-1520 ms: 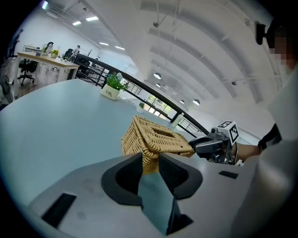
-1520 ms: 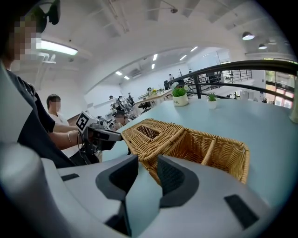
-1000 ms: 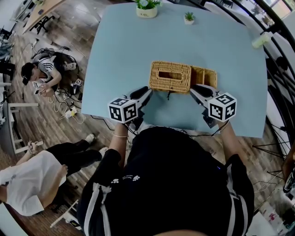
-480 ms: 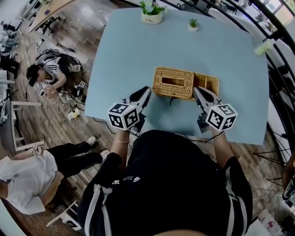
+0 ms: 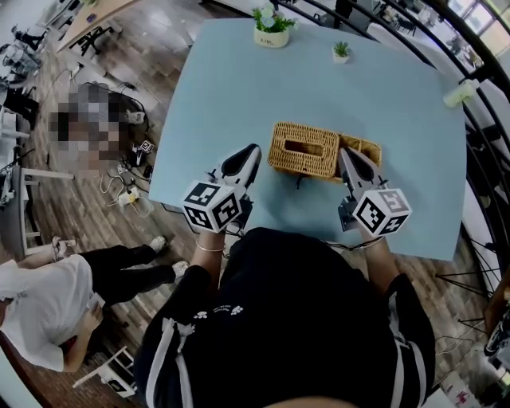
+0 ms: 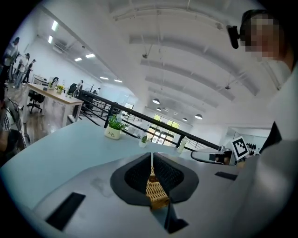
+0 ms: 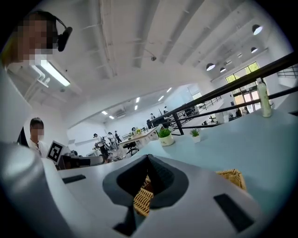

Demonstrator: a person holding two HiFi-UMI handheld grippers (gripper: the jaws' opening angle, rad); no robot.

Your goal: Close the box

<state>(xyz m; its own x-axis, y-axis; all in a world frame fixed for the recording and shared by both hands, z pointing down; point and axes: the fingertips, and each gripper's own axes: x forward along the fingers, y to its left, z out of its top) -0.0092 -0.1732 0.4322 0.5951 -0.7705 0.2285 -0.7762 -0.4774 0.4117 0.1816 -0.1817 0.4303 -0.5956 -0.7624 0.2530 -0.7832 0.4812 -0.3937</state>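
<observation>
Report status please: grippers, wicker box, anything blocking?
Left gripper just closed, nothing pinched; right gripper shut too. Lid lies flat on wicker box, side compartment uncovered. Nothing blocking.

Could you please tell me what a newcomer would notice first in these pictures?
A woven wicker box sits in the middle of the pale blue table, with its slotted lid lying flat. The left gripper and the right gripper, each carrying a black-and-white marker cube, point toward it from the person's side. A small potted plant stands at the table's far edge.
</observation>
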